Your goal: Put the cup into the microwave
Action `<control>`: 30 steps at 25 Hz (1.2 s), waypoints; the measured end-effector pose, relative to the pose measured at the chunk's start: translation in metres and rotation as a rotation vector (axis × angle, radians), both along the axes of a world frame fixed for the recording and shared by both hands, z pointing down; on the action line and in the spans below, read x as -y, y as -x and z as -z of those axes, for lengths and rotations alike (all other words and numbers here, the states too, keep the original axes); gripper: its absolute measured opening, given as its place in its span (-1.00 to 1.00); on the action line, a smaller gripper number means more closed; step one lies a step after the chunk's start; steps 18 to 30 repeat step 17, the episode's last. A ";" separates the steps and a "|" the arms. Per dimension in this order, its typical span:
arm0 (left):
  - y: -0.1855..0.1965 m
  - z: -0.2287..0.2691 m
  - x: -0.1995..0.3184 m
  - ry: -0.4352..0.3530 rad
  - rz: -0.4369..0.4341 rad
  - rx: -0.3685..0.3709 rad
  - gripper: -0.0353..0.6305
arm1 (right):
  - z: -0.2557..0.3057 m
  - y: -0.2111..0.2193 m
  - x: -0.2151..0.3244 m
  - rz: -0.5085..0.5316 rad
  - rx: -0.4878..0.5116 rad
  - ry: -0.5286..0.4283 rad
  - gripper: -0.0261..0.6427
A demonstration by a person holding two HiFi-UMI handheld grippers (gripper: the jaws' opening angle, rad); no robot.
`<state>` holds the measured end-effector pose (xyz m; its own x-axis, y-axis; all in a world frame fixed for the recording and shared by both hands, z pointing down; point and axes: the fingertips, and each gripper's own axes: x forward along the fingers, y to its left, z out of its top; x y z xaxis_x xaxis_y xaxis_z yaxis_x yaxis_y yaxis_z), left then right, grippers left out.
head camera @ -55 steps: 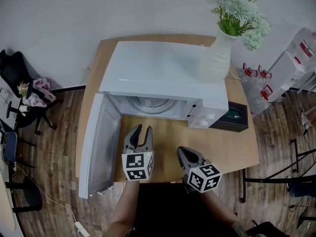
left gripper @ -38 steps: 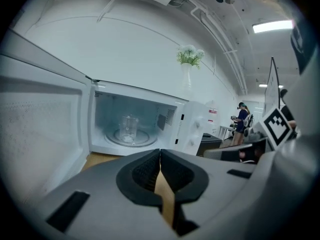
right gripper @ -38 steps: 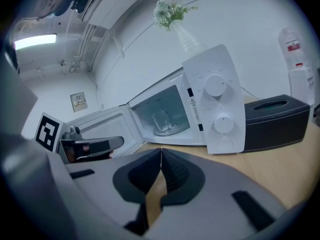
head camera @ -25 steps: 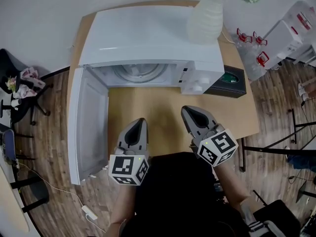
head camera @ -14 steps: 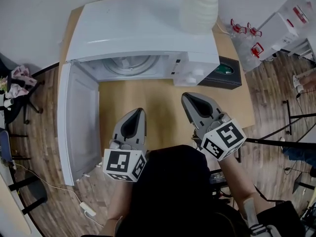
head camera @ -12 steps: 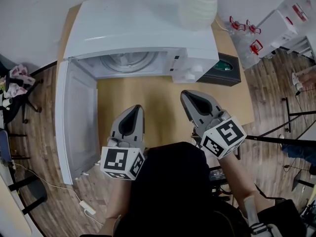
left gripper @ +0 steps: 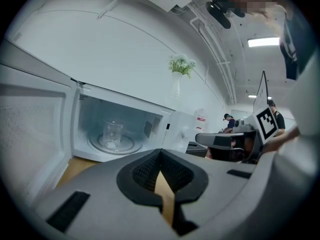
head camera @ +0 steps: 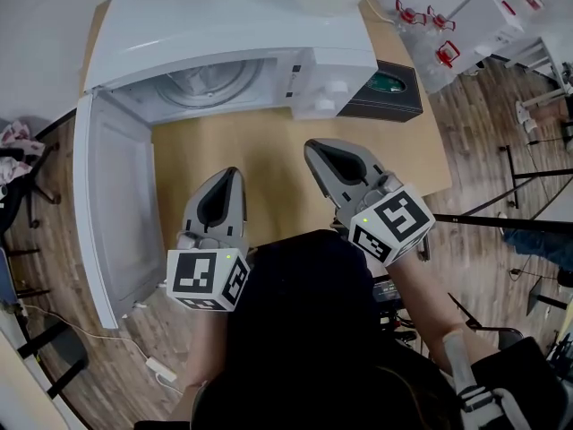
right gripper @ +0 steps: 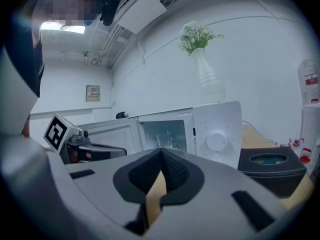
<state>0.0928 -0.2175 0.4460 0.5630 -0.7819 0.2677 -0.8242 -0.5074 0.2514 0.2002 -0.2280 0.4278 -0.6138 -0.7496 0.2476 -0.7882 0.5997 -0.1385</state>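
A white microwave (head camera: 224, 25) stands at the back of a wooden counter (head camera: 269, 150). Its door (head camera: 112, 213) is swung wide open to the left and reaches out past the counter's left edge, over the wood floor (head camera: 488, 141). Inside, a clear cup (left gripper: 113, 133) sits upright on the glass turntable (head camera: 210, 83), with free space around it in the cavity. A white vase (right gripper: 207, 81) of pale flowers rests on the microwave's roof near its right end. A dark box (head camera: 380, 97) sits just beside the oven's right side, short of the counter's right edge.

A broad stretch of bare counter lies between the oven's mouth and the person. The left tongs (head camera: 230, 177) and right tongs (head camera: 315, 148) hover side by side over that stretch, apart from each other and both aimed toward the oven. The left pair lines up with the open cavity, while the right pair points nearer the control panel. Each pair is closed tip to tip and grips nothing; only a sliver of counter shows through the slot behind the tips. Neither pair touches the cup or the door.
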 end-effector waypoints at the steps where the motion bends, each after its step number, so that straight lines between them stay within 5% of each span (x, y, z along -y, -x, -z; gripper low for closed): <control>1: 0.000 0.000 -0.001 -0.002 -0.002 0.000 -0.88 | -0.001 0.000 -0.002 0.001 0.002 0.002 -0.94; 30: 0.001 -0.004 -0.006 0.007 -0.014 0.002 -0.88 | 0.002 0.002 -0.011 0.077 -0.047 0.009 -0.94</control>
